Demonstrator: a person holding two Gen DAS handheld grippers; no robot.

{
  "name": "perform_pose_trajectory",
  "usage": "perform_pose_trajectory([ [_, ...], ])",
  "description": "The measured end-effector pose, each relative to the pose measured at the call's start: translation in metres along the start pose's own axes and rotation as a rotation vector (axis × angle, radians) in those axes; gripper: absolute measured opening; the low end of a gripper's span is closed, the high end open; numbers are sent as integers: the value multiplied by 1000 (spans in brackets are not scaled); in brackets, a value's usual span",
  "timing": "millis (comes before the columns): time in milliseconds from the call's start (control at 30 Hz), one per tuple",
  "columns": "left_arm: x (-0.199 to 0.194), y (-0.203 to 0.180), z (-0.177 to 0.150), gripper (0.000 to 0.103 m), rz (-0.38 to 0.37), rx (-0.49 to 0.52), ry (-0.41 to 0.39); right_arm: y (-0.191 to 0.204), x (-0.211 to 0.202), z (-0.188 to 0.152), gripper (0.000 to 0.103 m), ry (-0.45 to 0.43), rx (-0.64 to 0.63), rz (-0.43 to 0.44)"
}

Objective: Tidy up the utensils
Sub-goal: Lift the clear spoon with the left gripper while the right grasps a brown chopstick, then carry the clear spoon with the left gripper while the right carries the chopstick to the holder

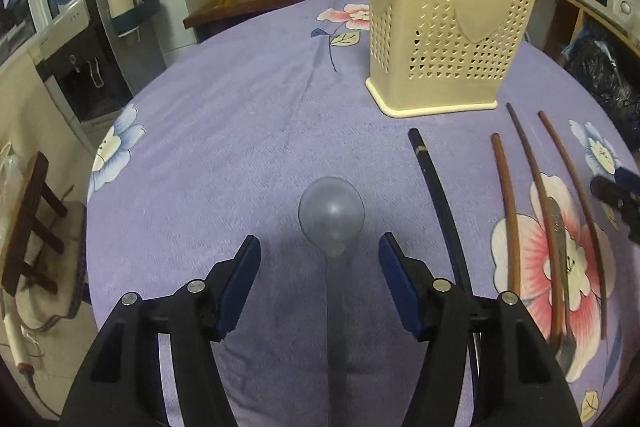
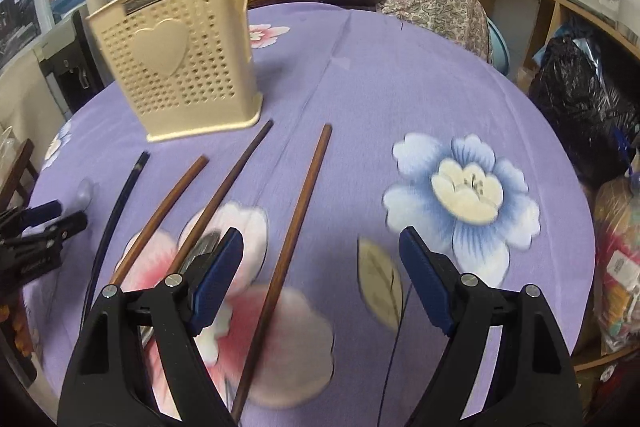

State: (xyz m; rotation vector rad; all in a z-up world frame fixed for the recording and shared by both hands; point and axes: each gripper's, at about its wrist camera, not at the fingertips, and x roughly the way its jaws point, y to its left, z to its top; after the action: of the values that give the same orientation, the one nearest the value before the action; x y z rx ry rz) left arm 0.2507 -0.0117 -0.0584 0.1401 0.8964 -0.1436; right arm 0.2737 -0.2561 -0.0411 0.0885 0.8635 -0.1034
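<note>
Hovering over the bench (image 1: 240,115), the left gripper (image 1: 320,259) is holding its jaws apart around a clear spoon (image 1: 331,217), not gripping it. The holder (image 1: 448,39) is already showing some utensils. In the right view, the right gripper (image 2: 320,259) is hanging open over three brown chopsticks (image 2: 298,211), a black one (image 2: 116,203) lying beside them; most is still waiting.

Both wrist cameras look steeply down, close over the worktop (image 1: 240,99); each view shares the cream holder (image 1: 448,27) (image 2: 180,67) and the chopsticks (image 1: 532,195) (image 2: 296,235).
</note>
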Motion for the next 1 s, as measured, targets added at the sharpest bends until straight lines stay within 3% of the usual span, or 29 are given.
perform_pose_trajectory([
  [100, 1, 5, 2, 60, -18, -36, 9, 1, 19, 16, 62, 27, 9, -28],
  [233, 4, 6, 7, 60, -11, -51, 3, 2, 46, 30, 54, 75, 42, -54],
  [300, 6, 7, 10, 59, -7, -51, 1, 5, 47, 30, 52, 52, 40, -87],
  [500, 9, 3, 18, 42, 10, -48, 5, 9, 50, 35, 42, 55, 57, -88],
  [533, 10, 2, 19, 36, 14, -42, 8, 10, 52, 37, 39, 57, 58, -87],
  [567, 9, 1, 19, 36, 18, -37, 10, 11, 52, 38, 36, 58, 56, -84],
  [633, 9, 1, 19, 36, 14, -38, 11, 13, 54, 40, 21, 61, 52, -79],
  [733, 5, 1, 22, 36, 7, -42, -6, 16, 56, 43, 12, 63, 39, -73],
  [1000, -20, 9, 43, 36, -73, -81, -87, -2, 42, 53, 9, 46, 111, 31],
])
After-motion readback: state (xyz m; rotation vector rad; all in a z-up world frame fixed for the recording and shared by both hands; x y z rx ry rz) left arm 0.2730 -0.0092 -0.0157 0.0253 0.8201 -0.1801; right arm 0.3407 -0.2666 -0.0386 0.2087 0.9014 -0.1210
